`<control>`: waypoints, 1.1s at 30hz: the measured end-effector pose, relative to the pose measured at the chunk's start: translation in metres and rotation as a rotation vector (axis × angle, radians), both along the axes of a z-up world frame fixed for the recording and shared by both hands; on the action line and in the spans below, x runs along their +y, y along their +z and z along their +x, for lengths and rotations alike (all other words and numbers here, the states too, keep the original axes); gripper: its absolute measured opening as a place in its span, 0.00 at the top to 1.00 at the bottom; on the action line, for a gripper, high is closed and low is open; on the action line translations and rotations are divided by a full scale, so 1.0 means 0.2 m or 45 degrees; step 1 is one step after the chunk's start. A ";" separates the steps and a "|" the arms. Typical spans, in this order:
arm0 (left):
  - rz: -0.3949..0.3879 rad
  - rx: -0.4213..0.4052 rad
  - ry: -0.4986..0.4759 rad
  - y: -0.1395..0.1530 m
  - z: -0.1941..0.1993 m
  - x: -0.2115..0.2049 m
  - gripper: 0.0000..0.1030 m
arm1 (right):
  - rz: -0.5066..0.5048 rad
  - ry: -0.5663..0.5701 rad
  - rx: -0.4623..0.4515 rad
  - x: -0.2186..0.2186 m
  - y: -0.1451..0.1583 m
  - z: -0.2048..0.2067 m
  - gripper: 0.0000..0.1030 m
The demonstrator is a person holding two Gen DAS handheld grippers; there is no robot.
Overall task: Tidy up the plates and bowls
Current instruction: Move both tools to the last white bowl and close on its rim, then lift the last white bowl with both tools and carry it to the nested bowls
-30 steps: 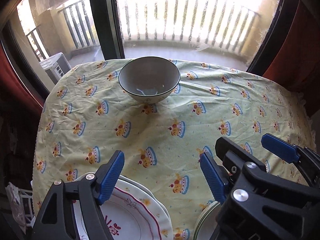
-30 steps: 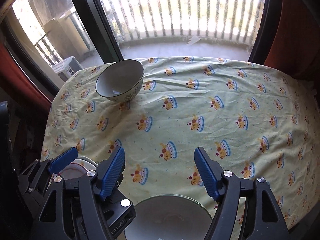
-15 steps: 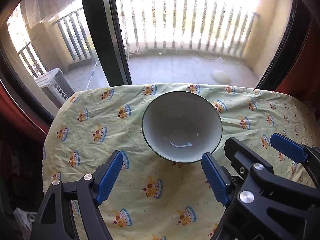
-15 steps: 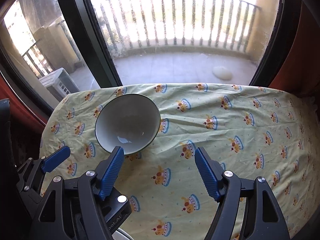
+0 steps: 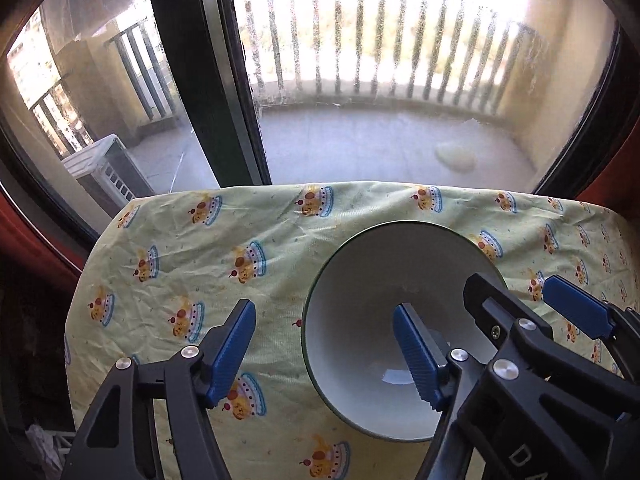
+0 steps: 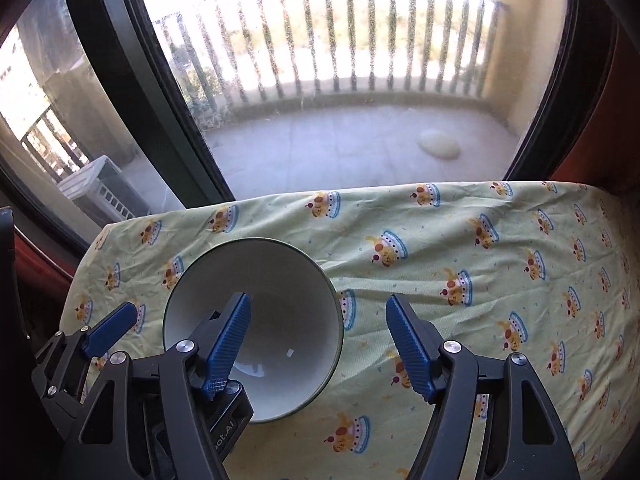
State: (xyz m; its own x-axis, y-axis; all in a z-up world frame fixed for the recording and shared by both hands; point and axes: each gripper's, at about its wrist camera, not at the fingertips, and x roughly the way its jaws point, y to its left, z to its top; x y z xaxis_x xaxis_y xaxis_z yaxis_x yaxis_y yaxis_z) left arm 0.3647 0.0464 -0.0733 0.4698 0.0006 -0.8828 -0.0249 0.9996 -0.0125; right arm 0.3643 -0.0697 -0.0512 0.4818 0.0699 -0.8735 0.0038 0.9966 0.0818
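A white bowl [image 5: 360, 320] with a thin green rim stands upright and empty on the yellow-green crown-print tablecloth [image 5: 200, 260], near the table's far left corner. My left gripper [image 5: 324, 354] straddles the bowl's left rim, right finger inside and left finger outside; its jaws are closing and the pads are clear of the rim. In the right wrist view the bowl [image 6: 280, 292] has my right gripper [image 6: 320, 348] straddling its right rim, left finger inside. Those jaws are closing too, with a gap on both sides of the wall.
The table's far edge [image 6: 360, 196] runs just behind the bowl, against a glass balcony door with a dark frame post [image 5: 208, 80]. Red curtains [image 6: 624, 120] hang at both sides. Bare cloth [image 6: 500, 280] stretches to the bowl's right.
Both grippers moved forward across the table and down to the bowl, which went from far off to sitting between the fingers. The plates at the near edge left view. Both jaws narrowed a little.
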 end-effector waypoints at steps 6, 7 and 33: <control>-0.075 0.036 0.018 -0.09 0.04 0.01 0.52 | 0.011 -0.033 0.036 0.00 -0.10 0.06 0.43; -0.069 0.039 0.018 -0.10 0.05 0.00 0.55 | 0.010 -0.054 0.037 0.00 -0.11 0.07 0.43; -0.019 0.073 -0.011 -0.07 -0.07 -0.05 0.74 | 0.001 -0.061 0.105 -0.05 -0.12 -0.01 0.80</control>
